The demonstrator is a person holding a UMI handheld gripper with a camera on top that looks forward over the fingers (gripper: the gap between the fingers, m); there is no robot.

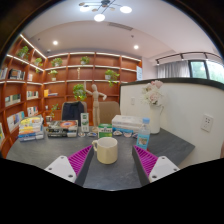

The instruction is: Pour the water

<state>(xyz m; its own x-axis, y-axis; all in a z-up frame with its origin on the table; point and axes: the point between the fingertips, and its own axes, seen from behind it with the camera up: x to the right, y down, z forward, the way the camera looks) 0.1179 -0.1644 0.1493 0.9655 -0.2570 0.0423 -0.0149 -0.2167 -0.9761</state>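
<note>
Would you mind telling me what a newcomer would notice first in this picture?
The pale mug on the grey table, standing between the open gripper fingers with gaps at both sides. Beyond it, a water bottle stands by a white tissue box, and wooden shelves fill the back wall.

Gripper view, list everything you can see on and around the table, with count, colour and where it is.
Mug: one, cream, on the table between the fingers with gaps either side.
Water bottle: one, clear with a blue label, beyond the right finger.
Tissue box: one, pale, behind the mug.
Snack packets: several, mixed colours, far side of the table.
Table: one, grey.
Wooden figure: one, tan, standing behind the table.
Shelves: wooden, along the back wall, holding plants.
Gripper: one, pink pads, open.
</note>
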